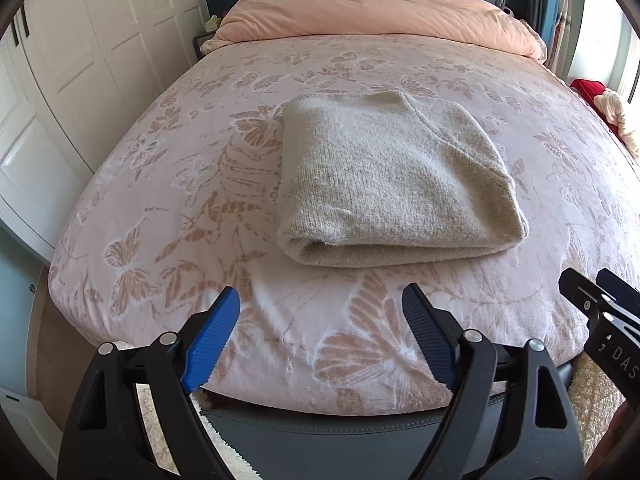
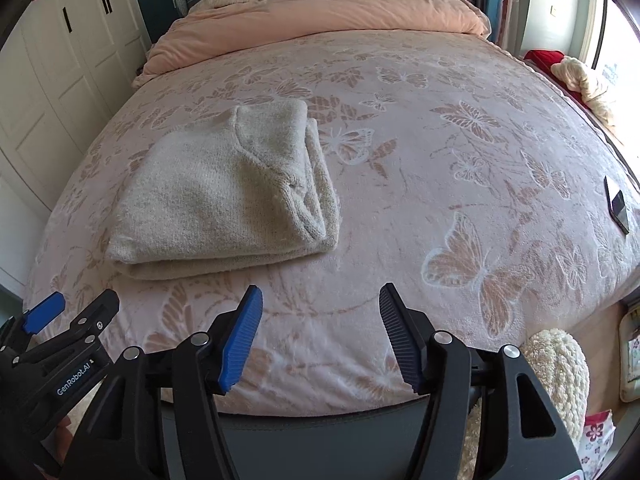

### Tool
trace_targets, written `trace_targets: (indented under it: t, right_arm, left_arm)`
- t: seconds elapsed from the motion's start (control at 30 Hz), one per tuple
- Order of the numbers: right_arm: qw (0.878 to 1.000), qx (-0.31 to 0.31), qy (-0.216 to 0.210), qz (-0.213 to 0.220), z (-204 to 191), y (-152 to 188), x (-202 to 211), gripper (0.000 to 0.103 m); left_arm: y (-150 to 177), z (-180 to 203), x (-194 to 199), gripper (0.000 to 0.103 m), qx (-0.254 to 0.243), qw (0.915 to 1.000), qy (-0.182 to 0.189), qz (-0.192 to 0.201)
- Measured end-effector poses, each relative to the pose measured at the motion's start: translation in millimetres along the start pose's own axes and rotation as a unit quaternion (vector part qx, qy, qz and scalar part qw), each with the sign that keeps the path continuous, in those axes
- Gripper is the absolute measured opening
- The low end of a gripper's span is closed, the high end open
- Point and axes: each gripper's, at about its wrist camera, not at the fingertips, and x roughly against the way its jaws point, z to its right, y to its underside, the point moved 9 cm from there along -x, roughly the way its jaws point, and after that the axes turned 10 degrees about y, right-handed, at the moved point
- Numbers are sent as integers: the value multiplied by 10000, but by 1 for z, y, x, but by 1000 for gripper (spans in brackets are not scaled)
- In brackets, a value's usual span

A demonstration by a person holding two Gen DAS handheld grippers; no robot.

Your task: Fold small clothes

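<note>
A cream knitted sweater (image 1: 392,184) lies folded into a thick rectangle on the pink butterfly bedspread (image 1: 168,184), its rounded fold facing me. My left gripper (image 1: 320,312) hovers open over the bed's near edge, short of the sweater, nothing between its blue pads. In the right wrist view the same sweater (image 2: 224,196) lies up and to the left. My right gripper (image 2: 320,312) is open too, over bare bedspread (image 2: 460,160) to the sweater's right. Each gripper shows at the edge of the other's view: the right gripper (image 1: 600,304), the left gripper (image 2: 68,320).
A peach duvet (image 1: 380,12) is bunched at the headboard. White wardrobe doors (image 1: 80,60) line the left side. A dark flat phone-like object (image 2: 618,208) lies at the bed's right edge. Red and cream fabric (image 2: 576,76) is piled at the far right. A fluffy cream item (image 2: 560,372) sits below the bed's corner.
</note>
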Motion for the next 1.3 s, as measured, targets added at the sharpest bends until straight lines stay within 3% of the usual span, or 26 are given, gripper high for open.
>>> trace_targets:
  t: [0.5,1.3]
  right_arm:
    - [9997,165,-79,147,-11,10,17,64]
    - [9996,31,8,285,-13,12,29,65]
  left_arm:
    - [5,23,13,87,-236,9994,-154,190]
    - [6,17,27,87,3,9987,-346,384]
